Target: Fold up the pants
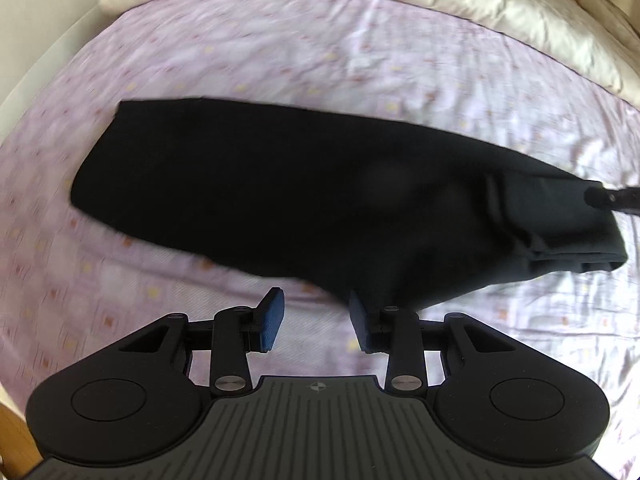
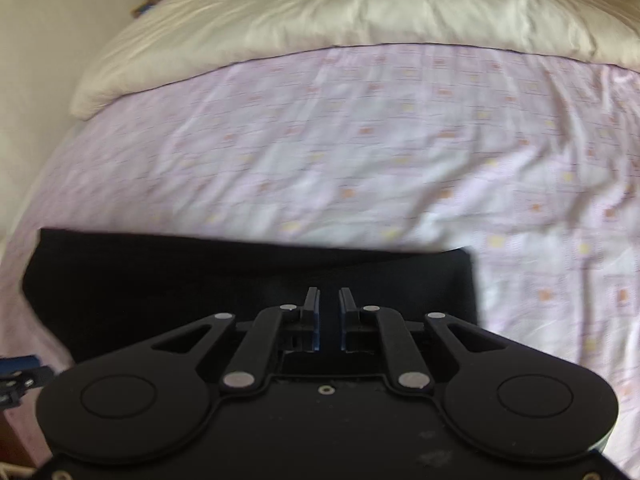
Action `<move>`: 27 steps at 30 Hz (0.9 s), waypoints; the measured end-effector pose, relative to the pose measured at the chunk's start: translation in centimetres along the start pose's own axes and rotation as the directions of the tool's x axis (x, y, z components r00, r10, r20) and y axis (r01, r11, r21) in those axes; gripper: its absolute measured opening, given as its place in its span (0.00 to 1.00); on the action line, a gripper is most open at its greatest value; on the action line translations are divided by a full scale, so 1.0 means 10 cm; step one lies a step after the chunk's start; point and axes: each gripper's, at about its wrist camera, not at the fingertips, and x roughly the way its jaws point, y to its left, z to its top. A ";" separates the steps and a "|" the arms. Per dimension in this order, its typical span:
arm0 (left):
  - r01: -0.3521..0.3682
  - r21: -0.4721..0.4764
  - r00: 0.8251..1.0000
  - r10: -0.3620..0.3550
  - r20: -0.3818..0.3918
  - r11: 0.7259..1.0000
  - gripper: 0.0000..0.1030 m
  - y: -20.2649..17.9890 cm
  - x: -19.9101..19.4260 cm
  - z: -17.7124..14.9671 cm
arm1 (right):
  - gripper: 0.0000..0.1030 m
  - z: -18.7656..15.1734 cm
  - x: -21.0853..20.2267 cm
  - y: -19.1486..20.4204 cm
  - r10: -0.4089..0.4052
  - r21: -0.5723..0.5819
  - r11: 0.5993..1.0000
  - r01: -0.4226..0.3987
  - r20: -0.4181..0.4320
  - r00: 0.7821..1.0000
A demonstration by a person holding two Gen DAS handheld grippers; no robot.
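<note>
Your black pants [image 1: 304, 184] lie on the pink patterned bedsheet [image 1: 280, 52], already doubled into a long flat band, so further crosswise folds probably remain. Your left gripper [image 1: 316, 320] hangs part open and empty; your right gripper [image 2: 329, 316] shows a narrow empty gap above the cloth. No containers appear.
</note>
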 end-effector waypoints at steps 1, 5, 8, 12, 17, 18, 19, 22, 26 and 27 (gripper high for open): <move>-0.001 -0.007 1.000 0.001 -0.002 1.000 0.34 0.08 0.01 -0.01 | 0.13 -0.07 -0.01 0.18 0.023 -0.017 1.000 -0.023 -0.006 1.000; 0.024 -0.030 1.000 -0.024 0.002 0.999 0.34 0.44 0.06 0.00 | 0.13 -0.33 0.07 0.89 0.102 -0.074 0.992 -0.105 -0.044 0.994; 0.098 -0.041 0.995 -0.097 0.013 0.994 0.35 0.72 0.11 0.07 | 0.16 -0.45 0.20 1.37 0.107 -0.108 0.988 -0.114 -0.066 0.992; 0.129 -0.036 0.991 -0.128 0.026 0.991 0.47 1.04 0.15 0.19 | 0.18 -0.52 0.41 1.81 0.078 -0.101 0.991 -0.088 -0.098 0.992; 0.147 -0.015 0.988 -0.147 0.043 0.989 0.62 1.36 0.26 0.36 | 0.22 -0.59 0.75 2.07 -0.029 -0.111 0.994 0.011 -0.163 0.986; 0.149 -0.009 0.988 -0.149 0.045 0.989 0.62 1.41 0.28 0.39 | 0.23 -0.62 0.82 2.09 -0.042 -0.103 0.994 0.023 -0.188 0.981; 0.151 -0.002 0.988 -0.150 0.045 0.989 0.64 1.46 0.30 0.43 | 0.22 -0.66 0.89 2.12 -0.061 -0.102 0.994 0.039 -0.217 0.974; 0.151 0.021 0.987 -0.152 0.046 0.988 0.70 1.56 0.37 0.53 | 0.21 -0.73 0.96 2.12 -0.101 -0.135 0.988 0.071 -0.229 0.968; 0.137 0.055 0.989 -0.140 0.058 0.989 0.75 1.65 0.40 0.61 | 0.21 -0.73 1.00 2.17 -0.127 -0.151 0.984 0.092 -0.244 0.961; 0.137 0.065 0.988 -0.141 0.058 0.988 0.75 1.67 0.40 0.61 | 0.21 -0.72 1.01 2.17 -0.131 -0.146 0.985 0.096 -0.252 0.959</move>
